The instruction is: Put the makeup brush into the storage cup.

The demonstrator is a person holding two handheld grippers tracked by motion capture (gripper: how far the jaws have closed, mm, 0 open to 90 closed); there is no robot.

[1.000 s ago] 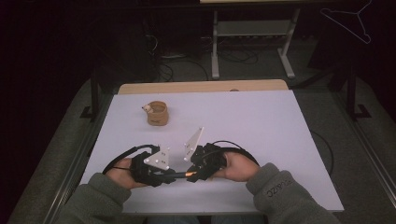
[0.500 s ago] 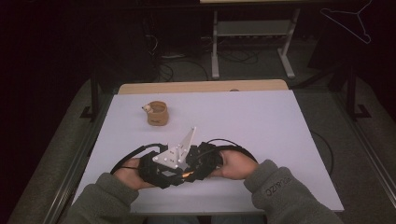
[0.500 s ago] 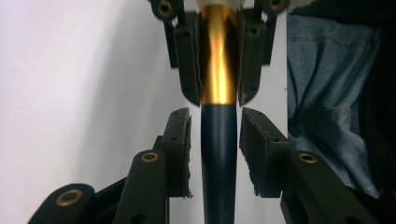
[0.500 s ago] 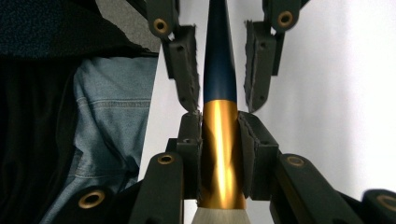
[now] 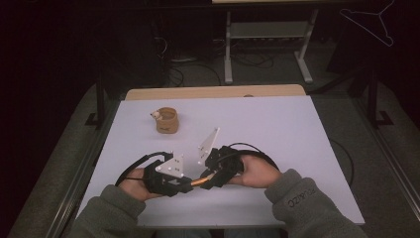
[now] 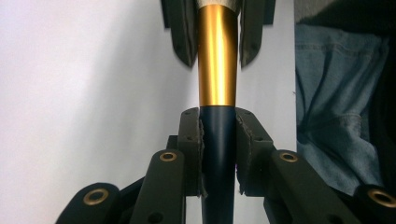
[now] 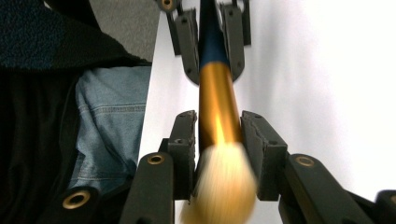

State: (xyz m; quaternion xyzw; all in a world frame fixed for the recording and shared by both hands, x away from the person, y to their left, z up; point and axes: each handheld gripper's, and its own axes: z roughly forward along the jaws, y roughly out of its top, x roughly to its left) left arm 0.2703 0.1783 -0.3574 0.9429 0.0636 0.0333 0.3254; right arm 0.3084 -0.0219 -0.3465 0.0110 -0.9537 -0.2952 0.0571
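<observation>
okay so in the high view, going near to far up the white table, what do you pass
Left gripper shut on the makeup brush, which crosses to the right gripper → woven cup → bare wooden strip at the far edge of the table.

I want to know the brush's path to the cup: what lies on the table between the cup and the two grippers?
In the high view, bare white table separates the cup from the left gripper and right gripper, which have the makeup brush between them.
</observation>
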